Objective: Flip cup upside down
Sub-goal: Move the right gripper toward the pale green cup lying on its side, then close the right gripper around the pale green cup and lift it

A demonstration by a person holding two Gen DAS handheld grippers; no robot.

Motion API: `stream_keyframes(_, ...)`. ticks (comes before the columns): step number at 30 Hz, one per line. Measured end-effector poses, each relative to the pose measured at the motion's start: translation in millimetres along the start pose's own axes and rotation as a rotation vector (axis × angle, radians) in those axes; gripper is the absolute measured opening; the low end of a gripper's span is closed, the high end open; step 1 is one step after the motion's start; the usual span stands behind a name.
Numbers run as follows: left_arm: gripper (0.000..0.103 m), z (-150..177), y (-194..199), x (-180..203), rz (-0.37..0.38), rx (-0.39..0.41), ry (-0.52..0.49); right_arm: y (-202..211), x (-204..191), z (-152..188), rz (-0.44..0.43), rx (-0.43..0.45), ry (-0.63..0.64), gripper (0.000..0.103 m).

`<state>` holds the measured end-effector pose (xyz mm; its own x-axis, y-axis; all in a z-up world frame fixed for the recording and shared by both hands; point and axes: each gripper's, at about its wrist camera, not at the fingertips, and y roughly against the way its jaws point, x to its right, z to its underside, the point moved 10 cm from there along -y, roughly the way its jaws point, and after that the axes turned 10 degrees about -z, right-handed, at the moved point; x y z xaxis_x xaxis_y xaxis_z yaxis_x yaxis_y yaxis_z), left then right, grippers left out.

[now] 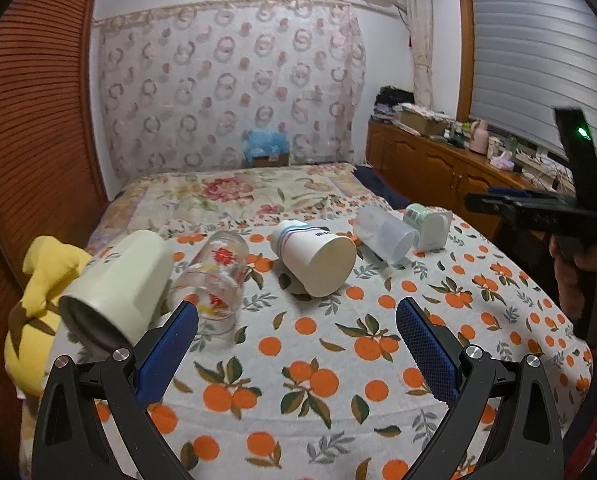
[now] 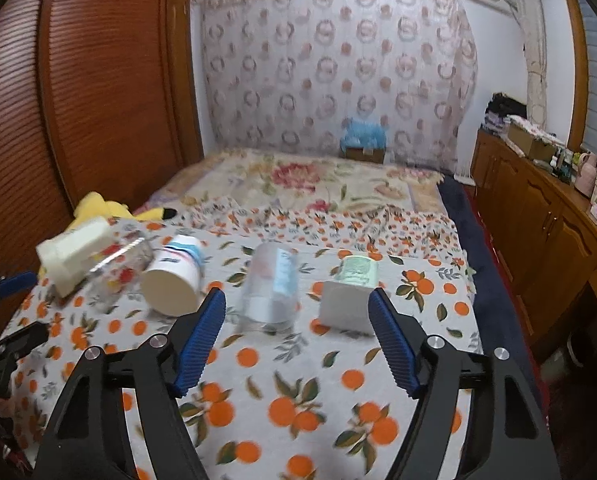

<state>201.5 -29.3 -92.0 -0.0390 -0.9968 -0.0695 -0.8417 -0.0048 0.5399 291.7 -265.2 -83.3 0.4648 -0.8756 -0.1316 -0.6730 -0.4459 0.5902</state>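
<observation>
Cups lie on their sides in a row across the orange-print cloth [image 1: 318, 360]: a cream mug [image 1: 118, 280], a printed glass [image 1: 214, 280], a striped paper cup [image 1: 314, 256], a frosted plastic cup [image 2: 270, 284] and a green-and-white cup [image 2: 352, 292]. None is gripped. The right gripper [image 2: 296, 340] hovers low with its jaws spread wide, the frosted cup straight ahead. A good grasp would likely close across the cup's mid-body, lift clear, then rotate until the rim faces down. The left gripper [image 1: 298, 352] also hangs wide apart and empty, angled down at the cloth, the glass just beyond its left finger.
</observation>
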Motion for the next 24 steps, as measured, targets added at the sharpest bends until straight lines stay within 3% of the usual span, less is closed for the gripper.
stream_keyframes(16, 0.096, -1, -55, 20, 0.076, -0.115, -0.045, -114, 68, -10, 0.011, -0.295, -0.058, 0.074)
stream_keyframes(24, 0.096, 0, -59, 26, 0.096, -0.13, -0.063, -145, 82, 5, -0.001, -0.465, -0.119, 0.066)
